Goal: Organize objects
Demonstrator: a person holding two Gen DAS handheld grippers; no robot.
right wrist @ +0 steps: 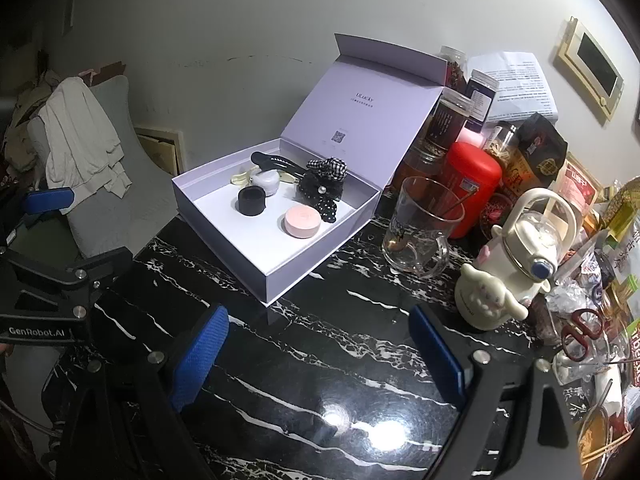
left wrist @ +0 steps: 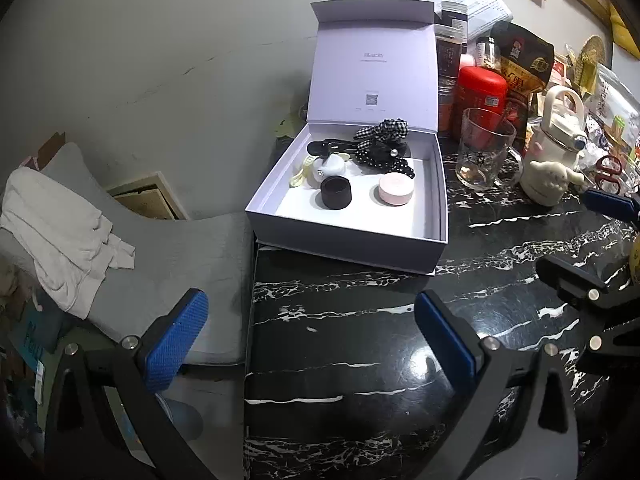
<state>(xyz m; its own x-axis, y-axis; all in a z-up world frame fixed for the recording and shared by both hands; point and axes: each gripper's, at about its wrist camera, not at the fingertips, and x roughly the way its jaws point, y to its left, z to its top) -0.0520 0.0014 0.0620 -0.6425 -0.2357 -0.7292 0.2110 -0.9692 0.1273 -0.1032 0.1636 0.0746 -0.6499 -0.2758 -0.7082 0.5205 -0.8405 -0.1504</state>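
An open lavender box (left wrist: 344,236) (right wrist: 224,220) sits on the black marble table, lid raised. Inside lie a pink round case (left wrist: 396,189) (right wrist: 303,221), a black round case (left wrist: 336,192) (right wrist: 252,201), a white case (left wrist: 329,168) (right wrist: 264,181), a black hair clip (left wrist: 332,146) (right wrist: 276,162) and checked and dotted bows (left wrist: 382,146) (right wrist: 324,184). My left gripper (left wrist: 312,340) is open and empty, near the table's left edge, short of the box. My right gripper (right wrist: 320,360) is open and empty over the table in front of the box.
Right of the box stand a glass mug (left wrist: 486,148) (right wrist: 420,228), a cream kettle with a figurine (left wrist: 556,152) (right wrist: 516,256), a red canister (left wrist: 478,96) (right wrist: 472,184), jars and packets. Red scissors (right wrist: 580,334) lie at the right. A grey chair with white cloth (left wrist: 64,240) (right wrist: 80,140) stands left.
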